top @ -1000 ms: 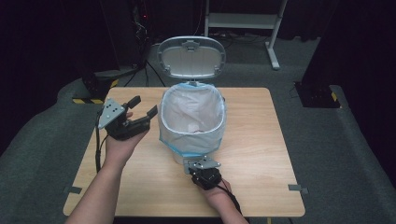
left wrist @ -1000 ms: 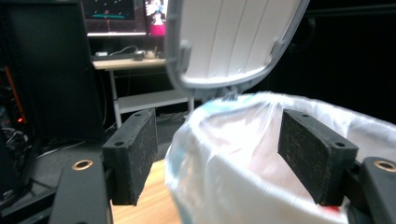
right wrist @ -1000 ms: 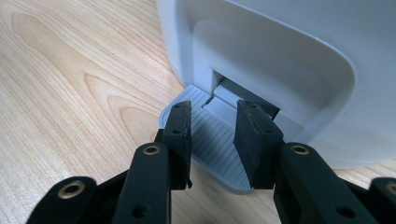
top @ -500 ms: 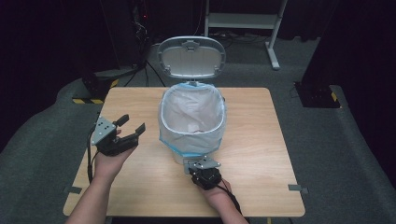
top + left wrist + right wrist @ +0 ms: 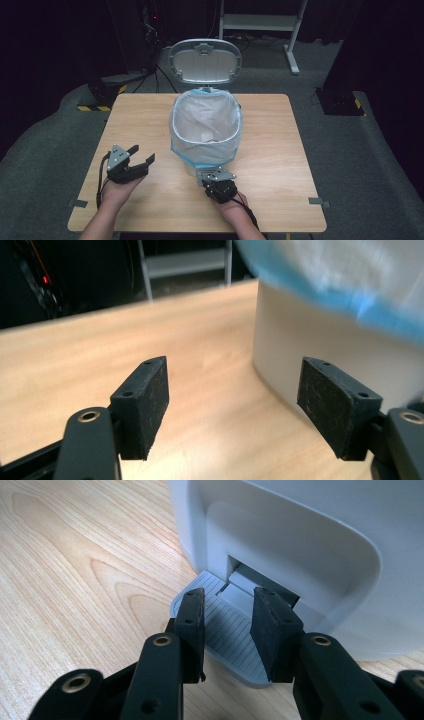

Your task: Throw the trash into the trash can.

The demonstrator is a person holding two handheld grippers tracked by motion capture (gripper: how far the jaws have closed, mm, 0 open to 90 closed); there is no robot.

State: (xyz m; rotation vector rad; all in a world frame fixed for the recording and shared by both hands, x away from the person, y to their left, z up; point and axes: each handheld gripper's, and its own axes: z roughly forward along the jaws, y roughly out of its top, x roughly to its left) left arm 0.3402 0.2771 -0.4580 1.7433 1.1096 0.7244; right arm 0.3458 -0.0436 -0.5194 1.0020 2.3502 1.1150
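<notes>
A white pedal bin (image 5: 206,125) stands mid-table, lined with a white bag with a blue hem (image 5: 350,280). Its lid (image 5: 204,61) is tipped up at the back. My right gripper (image 5: 211,175) is at the bin's near foot. In the right gripper view its jaws (image 5: 227,620) stand close together with nothing gripped, their tips down on the grey ribbed pedal (image 5: 200,582). My left gripper (image 5: 142,154) hovers low over the table to the left of the bin, open and empty. The bin's wall (image 5: 320,340) is just past its right pad (image 5: 330,410).
The wooden table (image 5: 140,115) has bare wood to the left and right of the bin. A cable trails from each gripper toward the near edge. Dark floor, a stand and a white frame (image 5: 260,20) lie beyond the table.
My left gripper has come down and toward the near left, from above the table beside the bin's rim to just over the wood. The right gripper and the lid have not moved.
</notes>
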